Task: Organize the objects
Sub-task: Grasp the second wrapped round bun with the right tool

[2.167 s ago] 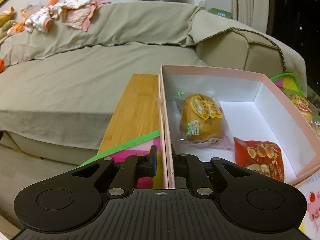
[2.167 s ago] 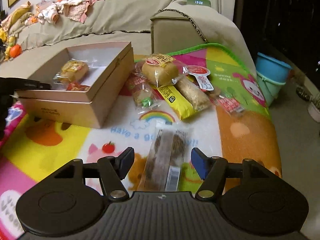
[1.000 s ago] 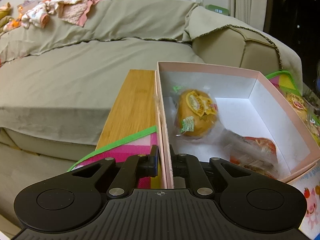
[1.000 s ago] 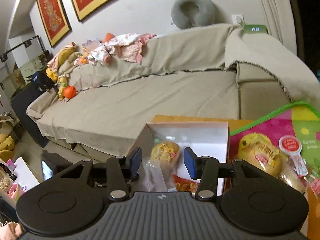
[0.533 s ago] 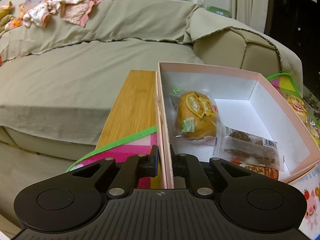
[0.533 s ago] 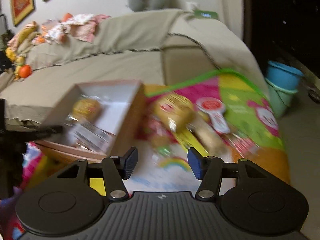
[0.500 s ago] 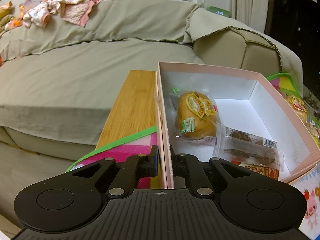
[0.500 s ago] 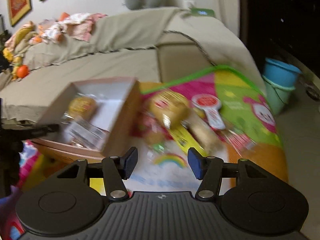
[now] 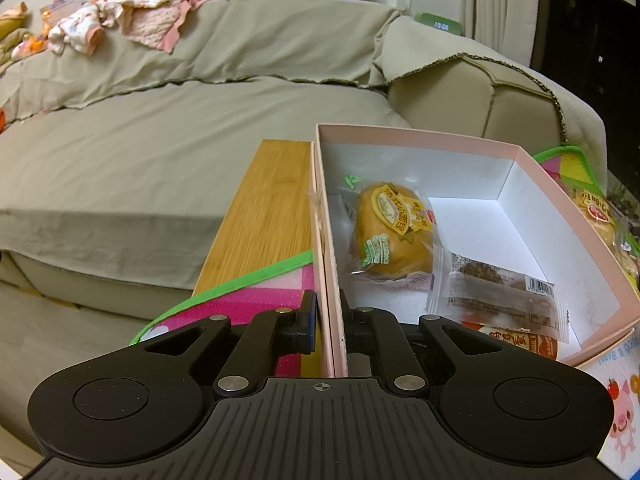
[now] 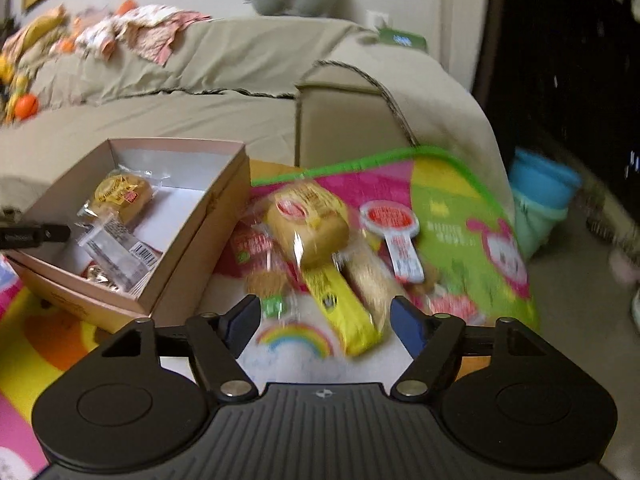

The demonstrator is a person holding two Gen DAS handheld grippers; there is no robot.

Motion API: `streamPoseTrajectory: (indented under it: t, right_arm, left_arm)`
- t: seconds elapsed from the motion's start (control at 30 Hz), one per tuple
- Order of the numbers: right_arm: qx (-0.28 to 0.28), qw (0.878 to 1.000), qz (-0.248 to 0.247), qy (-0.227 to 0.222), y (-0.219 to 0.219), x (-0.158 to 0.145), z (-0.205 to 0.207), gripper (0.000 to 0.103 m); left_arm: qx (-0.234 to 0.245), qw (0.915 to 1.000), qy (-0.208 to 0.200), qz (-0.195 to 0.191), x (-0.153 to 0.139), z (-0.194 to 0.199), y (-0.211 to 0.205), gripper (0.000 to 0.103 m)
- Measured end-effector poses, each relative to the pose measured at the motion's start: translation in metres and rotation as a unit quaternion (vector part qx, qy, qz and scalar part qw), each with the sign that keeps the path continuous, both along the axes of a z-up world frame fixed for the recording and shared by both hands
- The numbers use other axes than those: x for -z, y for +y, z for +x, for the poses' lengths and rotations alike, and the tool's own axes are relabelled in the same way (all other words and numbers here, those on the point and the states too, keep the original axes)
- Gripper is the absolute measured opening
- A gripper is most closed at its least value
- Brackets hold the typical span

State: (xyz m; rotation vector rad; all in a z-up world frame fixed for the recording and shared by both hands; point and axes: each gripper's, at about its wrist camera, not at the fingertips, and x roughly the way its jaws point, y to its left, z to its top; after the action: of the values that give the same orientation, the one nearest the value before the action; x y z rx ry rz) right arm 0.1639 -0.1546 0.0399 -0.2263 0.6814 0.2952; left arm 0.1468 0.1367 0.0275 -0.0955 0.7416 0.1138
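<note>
On the colourful play mat, an open pink box is set with its near left wall clamped between the closed jaws of the left gripper, 1 finger outside the wall and 1 inside. Inside the box, 3 wrapped snacks are seen: a round yellow bun lies toward the left wall, a clear packet with a dark bar lies to the right of it and overlaps its wrapper, and a red snack packet is partly covered by the clear packet at the near edge. Beside the box on its left, a strip of bare wooden tabletop is visible, and a beige sofa is seen beyond it.

In the right wrist view, the right gripper is held above the mat with its jaws opening; nothing is gripped by them. Behind its fingers, a pile of loose snacks is seen on the mat to the right of the box, somewhat blurred: a large wrapped bun, a long yellow packet, a pale oblong bread and a small round cookie packet. A blue bucket stands on the floor at the far right.
</note>
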Motion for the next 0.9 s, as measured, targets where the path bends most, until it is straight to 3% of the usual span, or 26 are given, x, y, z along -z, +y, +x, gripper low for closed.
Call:
streamPoseTrajectory:
  t: [0.2,0.33,0.4,0.43,0.57,0.73,0.9]
  right_arm:
    - [-0.054,0.997,-0.036,-0.042,0.036,-0.005,0.037,0.082]
    - [-0.061,0.998,-0.031,-0.015,0.047,0.0,0.078,0.082]
    - [-0.063,0.998,-0.021,0.02,0.045,0.006,0.091,0.076]
    - [-0.06,0.998,-0.009,0.031,0.04,0.007,0.092,0.057]
    - [-0.054,0.998,0.007,0.037,0.022,-0.002,0.066,0.049]
    - [-0.043,0.998,0.014,0.05,-0.004,-0.012,0.01,0.049]
    - [-0.025,0.995,0.059,0.082,-0.029,-0.023,-0.037,0.049]
  left_arm:
    - [0.0,1.0,0.0,-0.001,0.0,-0.001,0.0,0.01]
    - [0.0,1.0,0.0,-0.003,0.0,-0.001,0.001,0.011]
    - [0.001,1.0,0.0,-0.006,0.001,-0.001,0.002,0.011]
    - [0.001,1.0,-0.001,-0.006,0.001,-0.002,0.003,0.011]
    - [-0.002,1.0,-0.002,-0.006,0.002,0.0,0.001,0.011]
    - [-0.003,1.0,-0.002,-0.007,0.002,0.001,0.001,0.011]
    - [-0.002,1.0,-0.001,-0.008,0.003,0.001,0.001,0.011]
